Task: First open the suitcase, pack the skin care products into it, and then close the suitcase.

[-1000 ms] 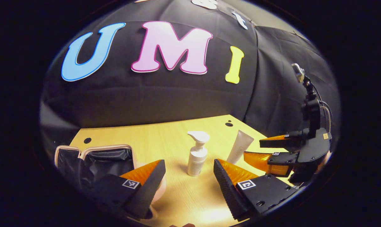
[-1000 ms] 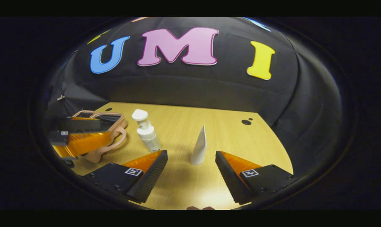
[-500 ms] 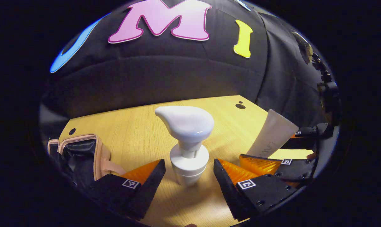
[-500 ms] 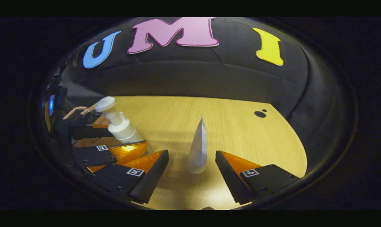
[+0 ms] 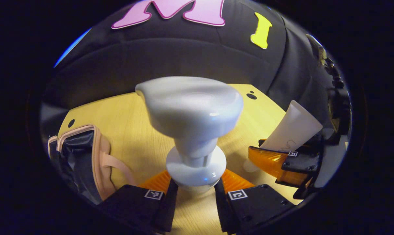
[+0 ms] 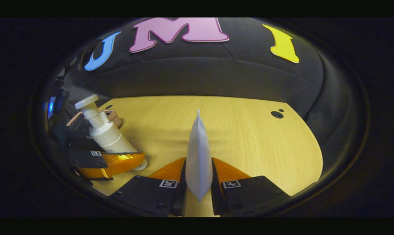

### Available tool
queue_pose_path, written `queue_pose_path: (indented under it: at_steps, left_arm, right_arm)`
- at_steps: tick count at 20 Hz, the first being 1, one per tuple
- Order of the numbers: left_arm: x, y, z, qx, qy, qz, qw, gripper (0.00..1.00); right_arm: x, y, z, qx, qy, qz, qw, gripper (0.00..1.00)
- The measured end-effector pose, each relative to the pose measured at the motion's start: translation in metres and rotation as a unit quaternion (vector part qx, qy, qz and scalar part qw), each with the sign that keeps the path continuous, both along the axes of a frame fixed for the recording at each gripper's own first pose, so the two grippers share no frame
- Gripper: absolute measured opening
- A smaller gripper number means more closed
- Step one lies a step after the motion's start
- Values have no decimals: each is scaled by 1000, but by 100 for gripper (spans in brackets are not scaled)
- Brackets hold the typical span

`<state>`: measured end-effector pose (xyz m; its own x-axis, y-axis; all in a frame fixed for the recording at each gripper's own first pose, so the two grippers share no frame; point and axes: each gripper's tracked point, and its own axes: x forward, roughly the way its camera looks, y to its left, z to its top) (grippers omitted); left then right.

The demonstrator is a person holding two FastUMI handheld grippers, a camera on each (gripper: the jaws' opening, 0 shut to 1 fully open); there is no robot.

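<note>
The left tongs [image 5: 193, 195] clamp the pump bottle [image 5: 190, 130] low; the right tongs [image 6: 198, 189] pinch the tube [image 6: 198, 156]. Top-heavy, the bottle may tilt and slip (the tube looks slick too) before reaching the open suitcase [image 5: 83, 160].

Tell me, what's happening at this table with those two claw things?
A person is packing skin care products into a suitcase, with a gripper in each hand. The left gripper has closed on a white pump bottle; the right gripper has closed on a white tube. Both products are standing upright on the wooden table. The small pink suitcase lies open at the left, with nothing packed in the part that shows.
</note>
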<state>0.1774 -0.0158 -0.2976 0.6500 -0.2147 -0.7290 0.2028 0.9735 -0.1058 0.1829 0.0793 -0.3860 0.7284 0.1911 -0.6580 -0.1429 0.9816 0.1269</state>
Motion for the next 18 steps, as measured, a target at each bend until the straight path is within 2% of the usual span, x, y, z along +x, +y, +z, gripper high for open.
queue_pose_path:
  at_steps: [1, 2, 5, 9, 12, 14, 15, 17, 18]
  left_arm:
    - [-10, 8, 18, -2, -1, -2, 1000, 57]
    - [-21, 20, 35, -3, -4, -5, 1000, 57]
    - [-52, 71, 82, 14, 11, 2, 1000, 57]
    - [-79, 156, 110, 44, 65, 55, 995, 57]
    - [-95, 208, 97, 89, 127, 71, 985, 57]
    - [-100, 231, 76, 95, 177, 82, 976, 60]
    - [-101, 240, 63, 93, 206, 92, 970, 57]
    - [-106, 256, 31, 96, 260, 104, 955, 60]
    - [-109, 263, 15, 98, 287, 107, 947, 58]
  right_arm:
    - [-6, 4, 15, 3, -10, 9, 1000, 28]
    - [-12, 9, 30, 3, -21, 19, 1000, 35]
    - [-34, 22, 64, 4, -44, 45, 998, 34]
    - [-58, 49, 99, 18, -65, 58, 996, 34]
    - [-69, 70, 116, 30, -74, 62, 995, 34]
    - [-72, 78, 127, 37, -79, 61, 994, 34]
    - [-73, 81, 132, 37, -83, 63, 994, 34]
    - [-77, 83, 139, 29, -92, 66, 993, 34]
    - [-78, 82, 140, 26, -93, 66, 993, 34]
